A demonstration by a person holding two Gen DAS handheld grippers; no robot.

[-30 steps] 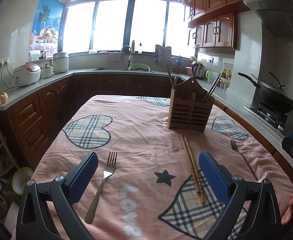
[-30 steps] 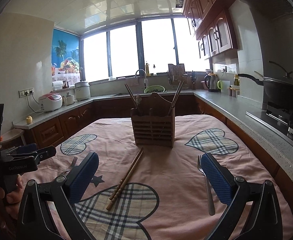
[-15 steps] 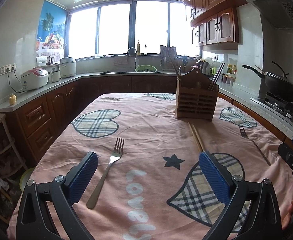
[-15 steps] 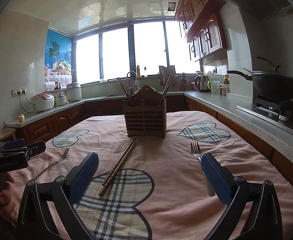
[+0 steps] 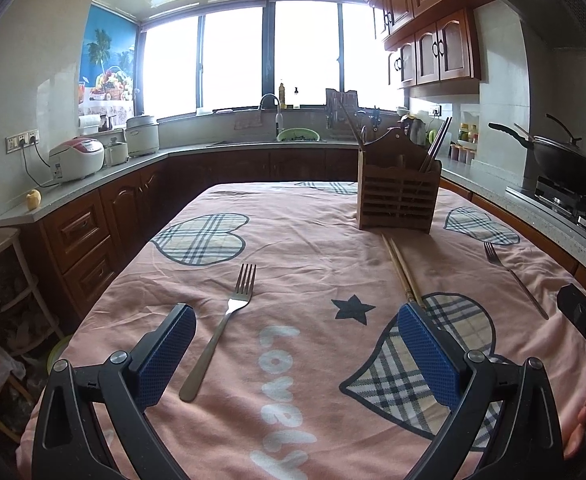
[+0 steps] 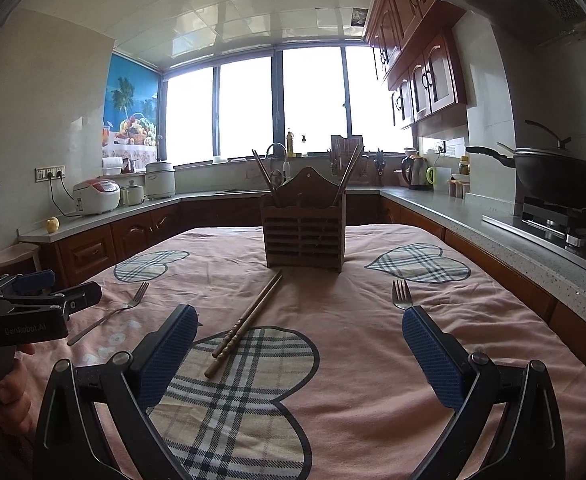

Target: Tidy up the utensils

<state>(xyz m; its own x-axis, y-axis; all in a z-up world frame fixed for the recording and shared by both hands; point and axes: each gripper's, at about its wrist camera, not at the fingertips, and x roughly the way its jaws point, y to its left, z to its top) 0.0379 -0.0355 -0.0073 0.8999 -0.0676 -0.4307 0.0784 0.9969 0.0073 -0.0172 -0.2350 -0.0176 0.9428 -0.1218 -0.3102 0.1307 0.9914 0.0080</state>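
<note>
Just in front of the wide-apart, empty left claw (image 5: 293, 348) lies a fork (image 5: 221, 328) on soft cloth (image 5: 305, 248), so I think a closing pinch could grab cloth instead or push it away.

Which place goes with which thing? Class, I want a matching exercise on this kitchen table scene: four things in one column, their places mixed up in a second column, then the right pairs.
Things
1. left fork
2. pair of chopsticks
3. wooden holder
4. wok

Places
A. on the stove beside the table
B. lying flat on the cloth just in front of the holder
C. standing upright at the far middle of the table
D. lying on the cloth near the left gripper

Pairs: 1-D, 2-B, 3-C, 4-A
</note>
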